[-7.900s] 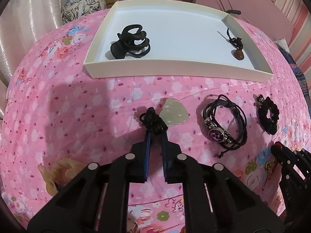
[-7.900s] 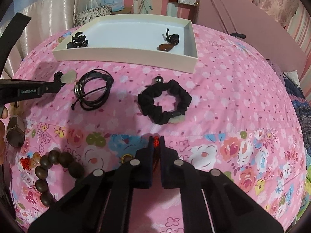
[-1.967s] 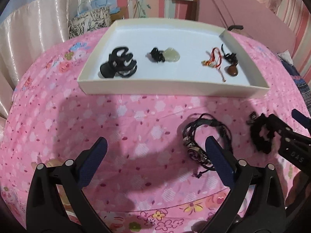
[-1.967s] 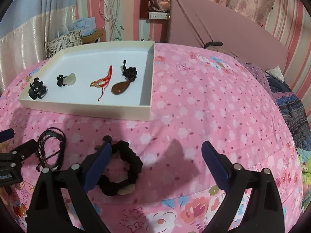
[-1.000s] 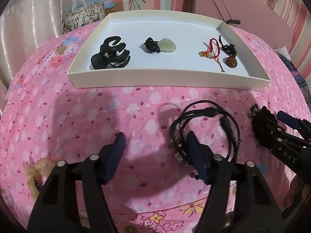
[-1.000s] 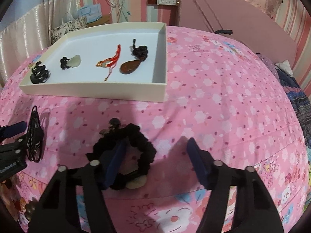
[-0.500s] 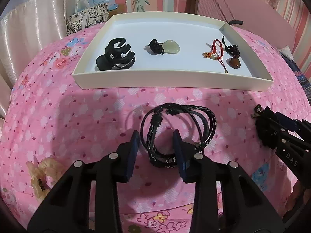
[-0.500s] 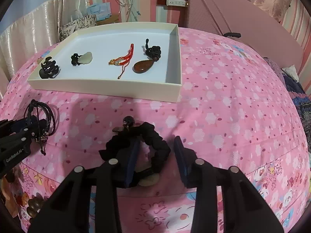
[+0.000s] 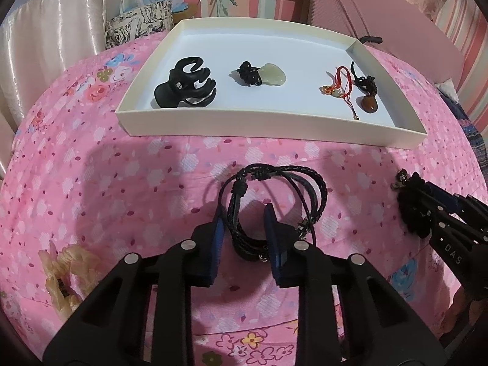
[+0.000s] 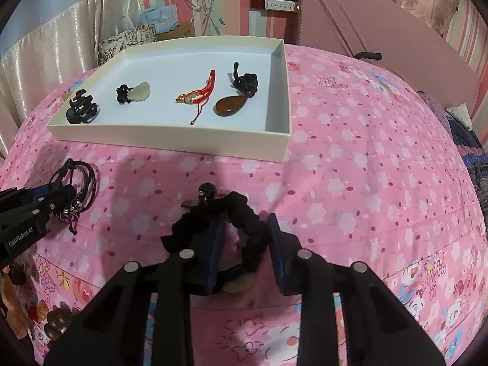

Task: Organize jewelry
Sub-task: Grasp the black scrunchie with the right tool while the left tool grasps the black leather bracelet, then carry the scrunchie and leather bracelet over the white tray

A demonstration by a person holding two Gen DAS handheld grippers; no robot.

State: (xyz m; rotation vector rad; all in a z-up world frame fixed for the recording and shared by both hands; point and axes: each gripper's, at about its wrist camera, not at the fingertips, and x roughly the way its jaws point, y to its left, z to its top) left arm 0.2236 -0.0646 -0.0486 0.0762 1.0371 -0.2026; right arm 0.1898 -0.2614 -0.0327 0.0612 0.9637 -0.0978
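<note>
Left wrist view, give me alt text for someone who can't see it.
The left gripper has its jaws around a black braided bracelet on a pink floral bedspread. Behind it, a white tray holds a black hair claw, two pendants and a red cord charm.
</note>
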